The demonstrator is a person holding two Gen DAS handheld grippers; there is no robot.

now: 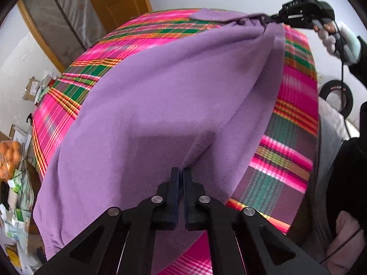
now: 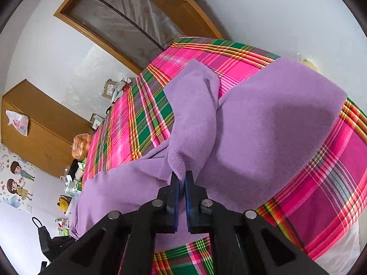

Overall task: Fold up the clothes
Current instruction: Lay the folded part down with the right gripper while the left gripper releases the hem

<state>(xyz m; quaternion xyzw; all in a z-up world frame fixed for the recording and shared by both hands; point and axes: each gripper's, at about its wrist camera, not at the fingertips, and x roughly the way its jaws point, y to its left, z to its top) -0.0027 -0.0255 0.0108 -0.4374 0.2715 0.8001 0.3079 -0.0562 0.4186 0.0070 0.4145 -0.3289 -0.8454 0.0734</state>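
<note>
A purple fleece garment (image 1: pixel 160 105) lies spread over a pink and green plaid bedspread (image 1: pixel 59 112). In the left wrist view my left gripper (image 1: pixel 182 170) is shut on a pinch of its near edge, and cloth puckers at the tips. At the far top right of that view my right gripper (image 1: pixel 267 19), held by a white-gloved hand (image 1: pixel 328 39), grips another part and lifts it into a taut ridge. In the right wrist view the right gripper (image 2: pixel 182 176) is shut on a fold of the purple garment (image 2: pixel 275 123), with a flap standing up above the tips.
The plaid bedspread (image 2: pixel 137 123) covers a bed. A wooden door frame (image 2: pixel 96 34) and a brown cabinet (image 2: pixel 39 135) stand behind it. Boxes and clutter (image 1: pixel 13 197) lie left of the bed. A black tyre (image 1: pixel 337 96) and a dark sleeve (image 1: pixel 346 183) are at the right.
</note>
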